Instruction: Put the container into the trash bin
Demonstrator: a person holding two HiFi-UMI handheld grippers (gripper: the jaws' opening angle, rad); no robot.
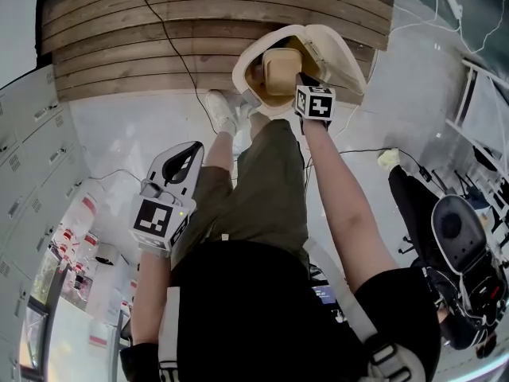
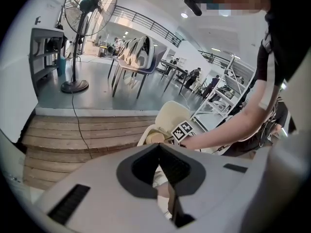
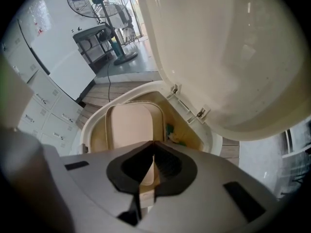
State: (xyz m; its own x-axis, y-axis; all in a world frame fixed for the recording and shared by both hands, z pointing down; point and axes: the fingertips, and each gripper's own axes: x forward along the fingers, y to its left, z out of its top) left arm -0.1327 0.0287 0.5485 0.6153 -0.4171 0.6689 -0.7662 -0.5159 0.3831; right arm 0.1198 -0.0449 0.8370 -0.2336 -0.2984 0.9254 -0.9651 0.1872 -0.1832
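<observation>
Right gripper (image 1: 301, 79) clamped on beige rectangular plastic container (image 1: 278, 68), in mouth of open cream trash bin (image 1: 241, 68), left gripper (image 1: 193, 151) closed, empty

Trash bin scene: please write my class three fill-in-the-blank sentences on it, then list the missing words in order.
1. The lid of the trash bin stands ____.
2. The right gripper is shut on the ____.
3. The left gripper, its jaws together, holds ____.
Missing words: open; container; nothing.
</observation>
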